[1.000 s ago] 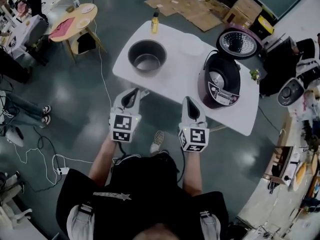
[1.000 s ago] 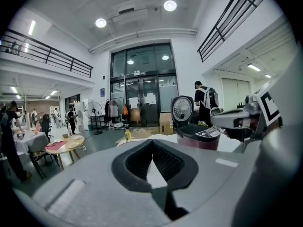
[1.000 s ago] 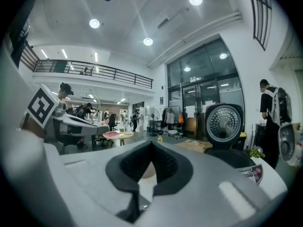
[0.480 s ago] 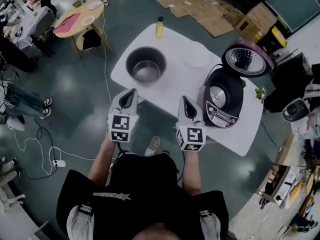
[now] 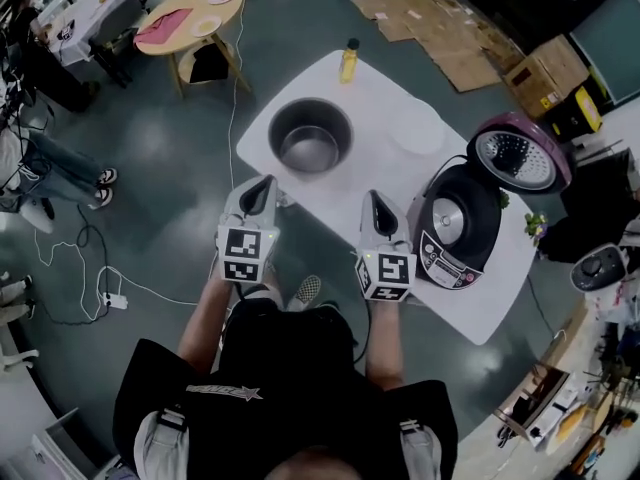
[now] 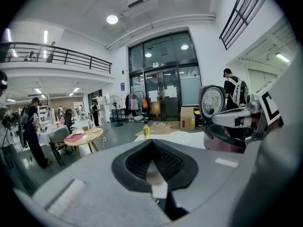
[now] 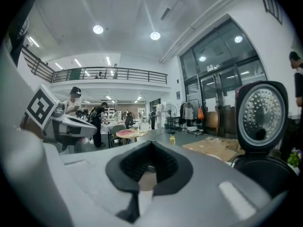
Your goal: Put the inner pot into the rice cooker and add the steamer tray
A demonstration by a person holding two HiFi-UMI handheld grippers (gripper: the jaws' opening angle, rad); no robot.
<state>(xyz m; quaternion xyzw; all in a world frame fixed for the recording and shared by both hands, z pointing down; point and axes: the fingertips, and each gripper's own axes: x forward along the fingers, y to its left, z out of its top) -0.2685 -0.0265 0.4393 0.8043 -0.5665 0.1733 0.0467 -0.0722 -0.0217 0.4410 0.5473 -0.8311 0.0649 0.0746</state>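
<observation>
Balcony railing (image 6: pixel 61 56) (image 7: pixel 109 72): gripper views only.

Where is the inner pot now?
Head view: the inner pot stands left on the white table, between the yellow bottle and the left gripper.

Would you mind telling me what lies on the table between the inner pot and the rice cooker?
In the head view, only bare white table separates the inner pot and the rice cooker; nothing stands on that stretch.
</observation>
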